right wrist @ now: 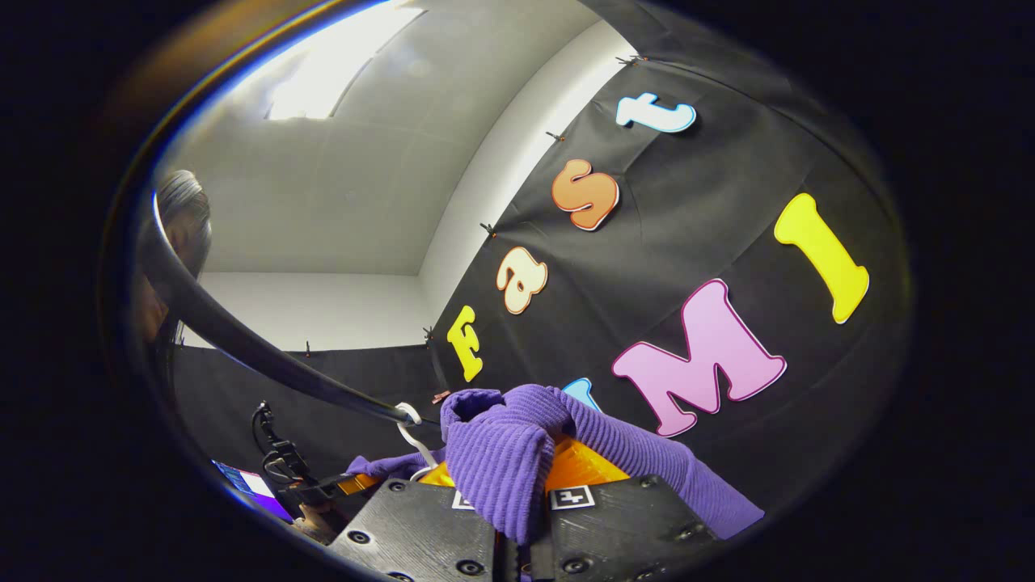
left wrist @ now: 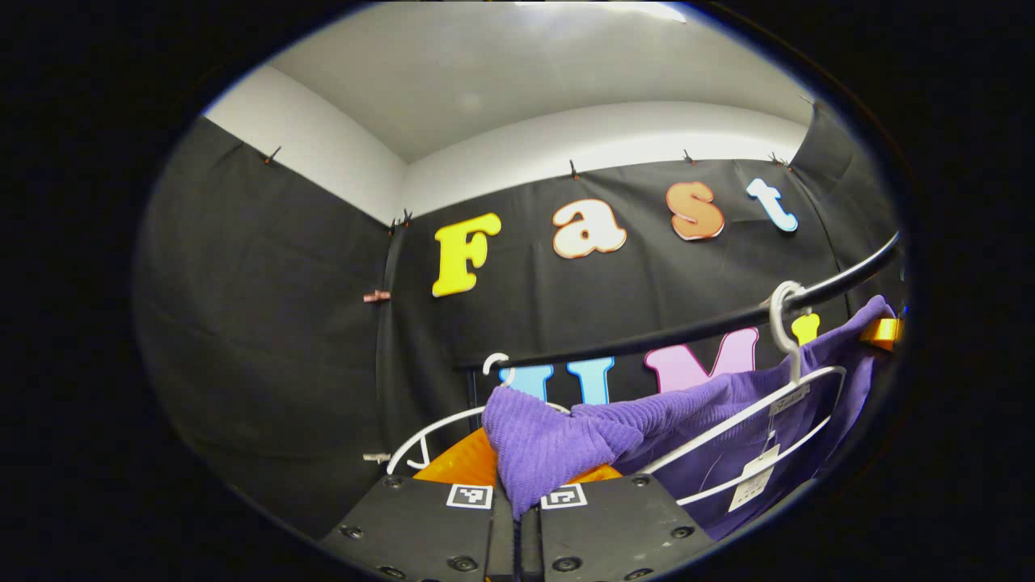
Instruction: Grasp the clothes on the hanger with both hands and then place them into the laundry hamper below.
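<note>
Both grasps look made; the drop is not. The rail (left wrist: 647,335) carries a white hanger (left wrist: 752,412), and the purple garment (left wrist: 728,404) lies draped across it, not yet lifted clear. I judge the release from the hanger and the lowering into the hamper remain.

My left gripper (left wrist: 517,505) is closed on a fold of the garment. My right gripper (right wrist: 521,517) is likewise clamped on a bunched fold.

A paper tag (left wrist: 754,478) hangs from the garment; its print is too small to read.
</note>
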{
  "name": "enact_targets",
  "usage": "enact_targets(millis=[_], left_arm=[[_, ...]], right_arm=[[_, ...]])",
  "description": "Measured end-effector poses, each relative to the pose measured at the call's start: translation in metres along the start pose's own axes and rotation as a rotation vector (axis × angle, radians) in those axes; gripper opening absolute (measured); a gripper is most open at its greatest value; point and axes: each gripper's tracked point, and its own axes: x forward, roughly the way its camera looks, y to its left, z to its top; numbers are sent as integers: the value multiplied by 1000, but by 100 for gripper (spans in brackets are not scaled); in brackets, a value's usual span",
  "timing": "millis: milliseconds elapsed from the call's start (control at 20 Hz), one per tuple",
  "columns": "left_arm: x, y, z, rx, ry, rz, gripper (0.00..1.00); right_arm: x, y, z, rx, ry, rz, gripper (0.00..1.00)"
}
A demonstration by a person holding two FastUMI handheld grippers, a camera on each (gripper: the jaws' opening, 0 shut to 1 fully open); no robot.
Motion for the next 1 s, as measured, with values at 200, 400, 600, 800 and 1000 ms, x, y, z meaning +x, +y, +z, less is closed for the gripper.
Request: enact_targets(millis=[200, 400, 600, 800, 1000], left_arm=[[6, 23, -36, -6, 84, 52, 9], [22, 35, -86, -127, 208, 75, 9], [10, -6, -147, -169, 322, 18, 9], [-19, -58, -187, -192, 425, -67, 9], [-51, -92, -211, -184, 506, -152, 9]], right_arm=[[13, 13, -21, 4, 58, 30, 13], [24, 20, -28, -4, 75, 52, 14], [19, -7, -22, -11, 60, -23, 14], [3, -47, -20, -47, 57, -157, 14], [-23, -86, -31, -94, 99, -295, 14]])
